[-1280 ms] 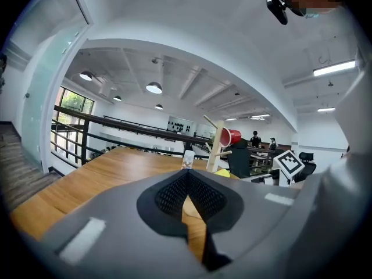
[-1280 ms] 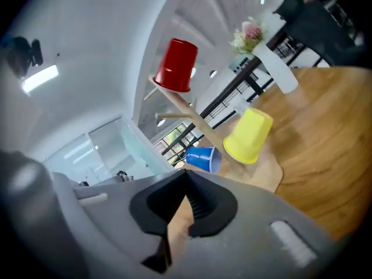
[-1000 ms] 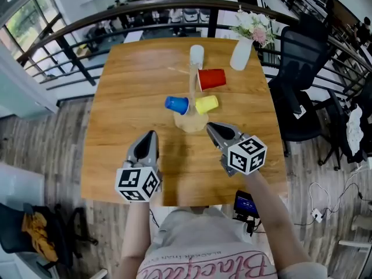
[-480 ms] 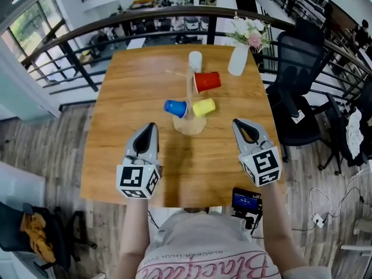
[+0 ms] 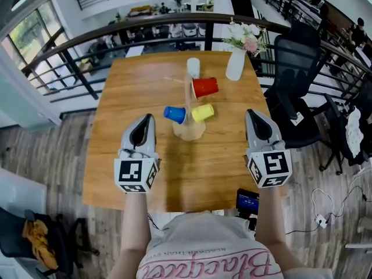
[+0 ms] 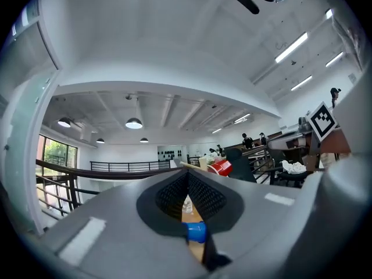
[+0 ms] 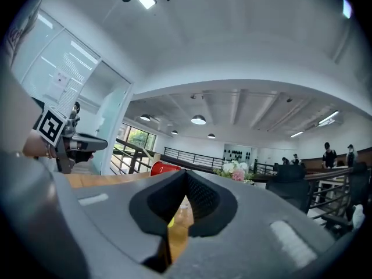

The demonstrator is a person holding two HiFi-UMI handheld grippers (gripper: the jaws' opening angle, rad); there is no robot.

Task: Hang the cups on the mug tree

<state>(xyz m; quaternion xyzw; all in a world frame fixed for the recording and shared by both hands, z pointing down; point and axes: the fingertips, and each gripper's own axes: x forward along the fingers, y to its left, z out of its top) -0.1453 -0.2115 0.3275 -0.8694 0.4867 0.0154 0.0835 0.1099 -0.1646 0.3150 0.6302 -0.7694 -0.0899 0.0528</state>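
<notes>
Mug tree (image 5: 189,127): wooden, with a round base and an upright post, about mid-table.
Red cup (image 5: 204,87): on its side at the tree's upper right, hard against the post.
Blue cup (image 5: 175,114): on its side, low on the tree's left, just above the base.
Yellow cup (image 5: 202,113): on its side, low on the tree's right, level with the blue cup.
White cup (image 5: 193,67): just past the top of the post; cannot tell whether it hangs on a peg or stands on the wood.
Left gripper (image 5: 147,118): nearer than the tree and to its left, above the table. Its fingers are pressed together with nothing between them.
Right gripper (image 5: 251,114): nearer than the tree and to its right, well apart from it. Fingers pressed together, empty.
Writing: a black-and-white square marker on each gripper's cube. Pink script on the person's shirt (image 5: 209,263) sits upside down and I cannot read it reliably. No print shows on the cups.
Table (image 5: 128,86): bare wood to the tree's left, and from its base to the near edge.
Vase (image 5: 235,64): white, holding flowers, beyond the tree to the right, near the far edge.
Beyond the edges: a railing (image 5: 104,31) past the far side and a black chair (image 5: 293,57) off the right side.
Small screen (image 5: 247,202): lit, at the near edge, right of the tree.
</notes>
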